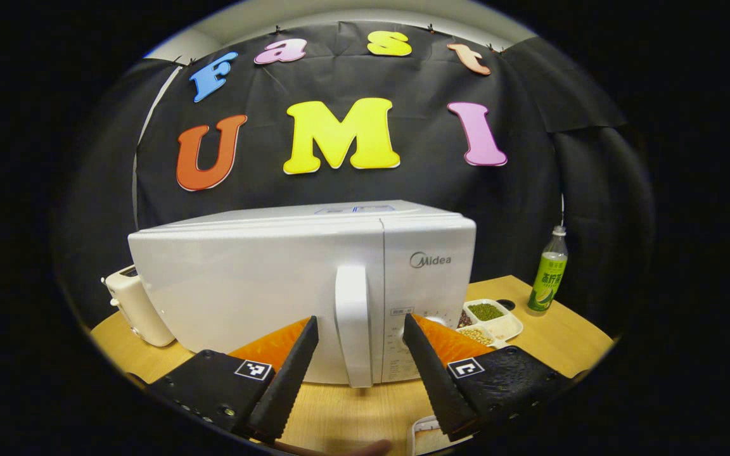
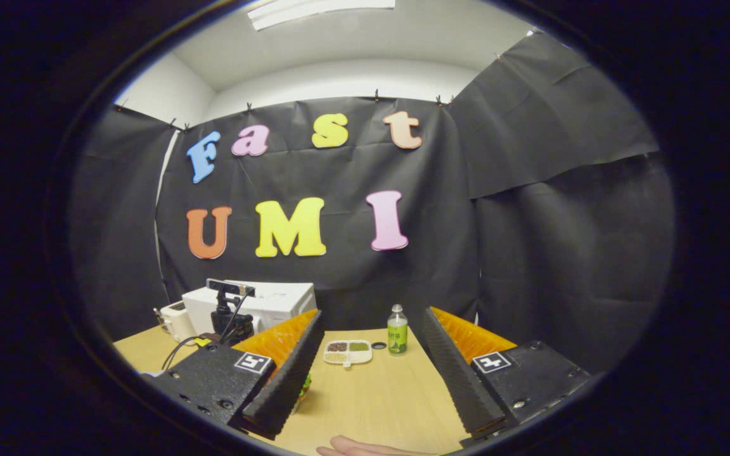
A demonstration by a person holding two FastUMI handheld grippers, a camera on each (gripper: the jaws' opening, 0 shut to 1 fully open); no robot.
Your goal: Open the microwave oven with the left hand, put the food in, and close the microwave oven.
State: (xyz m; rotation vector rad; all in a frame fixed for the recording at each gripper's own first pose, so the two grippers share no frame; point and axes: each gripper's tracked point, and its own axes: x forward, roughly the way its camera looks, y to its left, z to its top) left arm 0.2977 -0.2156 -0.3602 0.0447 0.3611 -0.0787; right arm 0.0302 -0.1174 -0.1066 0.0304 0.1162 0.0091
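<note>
The white microwave (image 1: 263, 285) stands on the wooden table (image 1: 352, 411) with its door closed. Its upright white handle (image 1: 352, 342) sits between the spread fingers of my left gripper (image 1: 360, 322), which is open and a little short of it. A white dish (image 1: 431, 434) with something pale in it peeks in at the bottom edge. In the right gripper view, my right gripper (image 2: 371, 316) is open and holds nothing above the table (image 2: 390, 392). A small green-and-yellow bit of food (image 2: 305, 383) shows behind its left finger. The microwave (image 2: 276, 301) stands far left, with the other gripper (image 2: 229, 313) in front of it.
A cream toaster (image 1: 137, 304) stands left of the microwave. To its right lie a white divided tray (image 1: 492, 320) of beans and a green-labelled bottle (image 1: 549, 272). A fingertip (image 1: 365, 448) and a hand (image 2: 358, 448) rest at the table's near edge.
</note>
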